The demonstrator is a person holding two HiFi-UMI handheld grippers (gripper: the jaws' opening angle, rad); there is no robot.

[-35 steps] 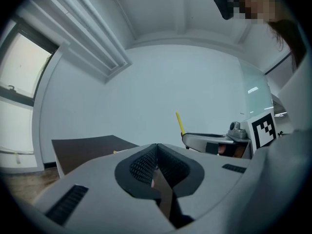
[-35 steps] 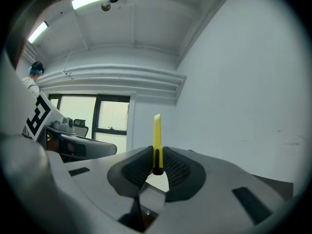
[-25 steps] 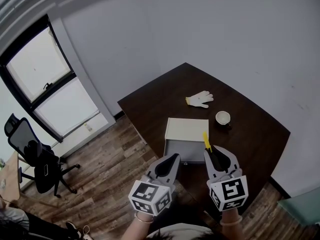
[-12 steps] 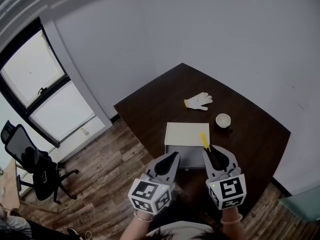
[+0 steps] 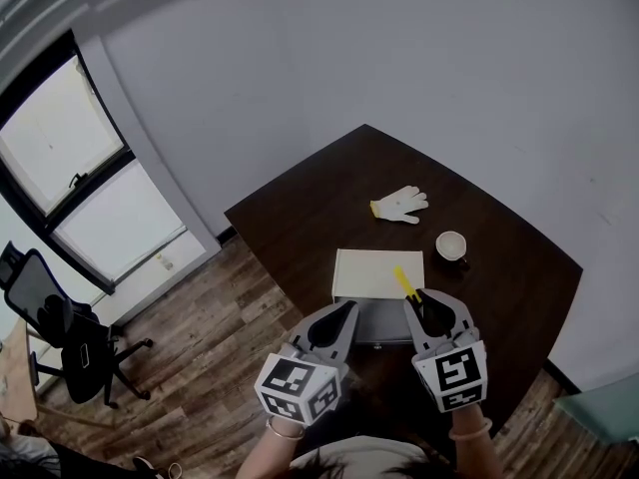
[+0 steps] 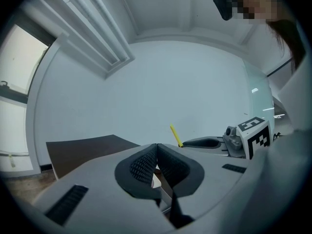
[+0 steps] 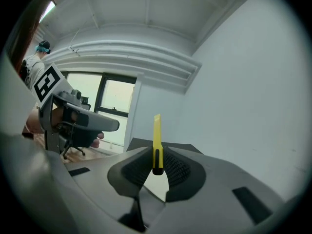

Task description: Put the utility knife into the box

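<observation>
We've got the yellow utility knife (image 5: 403, 281) pinched tight in our right gripper (image 5: 427, 305), fingers clamped on it, up over the white box (image 5: 374, 270) on the dark surface (image 5: 319, 213). The left gripper (image 5: 336, 314) fingers are closed together, empty.

Yellow utility knife (image 7: 156, 143): smooth plastic, against finely ribbed, matt black pads (image 7: 178, 169). Upper centre, dark matt wooden table (image 5: 319, 218); white knitted cloth glove (image 5: 400, 205).
</observation>
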